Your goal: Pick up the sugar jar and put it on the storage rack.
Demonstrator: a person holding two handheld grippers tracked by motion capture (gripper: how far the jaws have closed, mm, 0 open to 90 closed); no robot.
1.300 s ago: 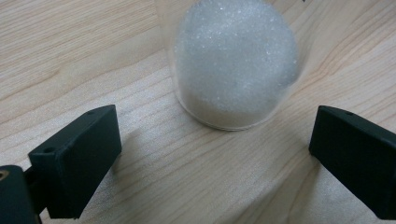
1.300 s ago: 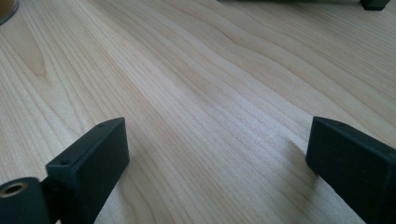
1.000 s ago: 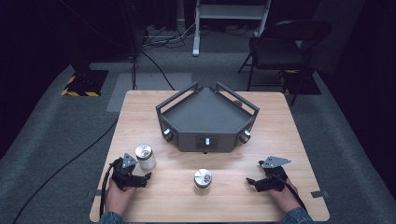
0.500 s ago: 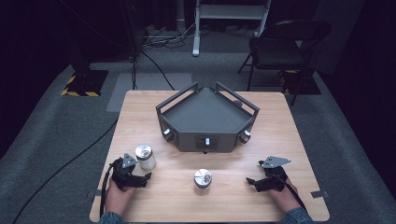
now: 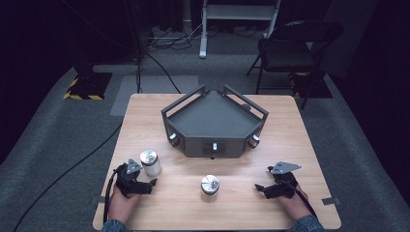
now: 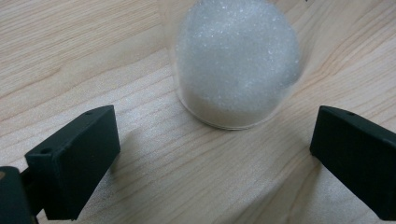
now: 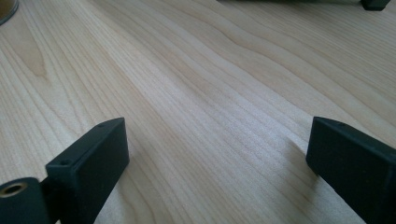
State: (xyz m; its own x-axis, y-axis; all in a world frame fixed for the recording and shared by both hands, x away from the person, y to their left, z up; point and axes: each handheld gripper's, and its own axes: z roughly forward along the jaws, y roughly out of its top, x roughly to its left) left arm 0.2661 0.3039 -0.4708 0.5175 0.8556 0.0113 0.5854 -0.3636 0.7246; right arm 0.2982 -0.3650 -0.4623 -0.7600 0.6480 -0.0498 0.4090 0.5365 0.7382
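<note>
We note the left hand-held gripper (image 5: 145,186) resting low on the wooden bench (image 5: 154,121), held in the person's left hand (image 5: 121,203). In the left gripper view its two black jaws stand wide apart with nothing between them: released. Just ahead of those jaws, slightly toward the far side, stands a clear jar (image 6: 238,65) filled with a white granular material; it sits upright on the bench, close to the jaws but not touching either. In the high view this same jar (image 5: 150,162) carries a shiny metal lid and stands just beyond the left hand-held gripper.

We note the right hand-held gripper (image 5: 263,189) also low on the bench, held in the person's right hand (image 5: 292,200), with a grey three-cornered plate (image 5: 284,167) on top. In the right gripper view its jaws are likewise spread wide over bare wood grain: released, grasping nothing.

A second jar (image 5: 210,187) with a metal lid stands upright between the two hand-held grippers, apart from both. Its contents we cannot tell from the high view.

Beyond both hand-held grippers, toward the far half of the bench, sits a dark angular tray (image 5: 212,118) with raised rails and small knobs along its near face. It is well apart from either hand-held gripper.

Behind the bench we see a black folding chair (image 5: 285,53) on the grey floor (image 5: 48,140).
</note>
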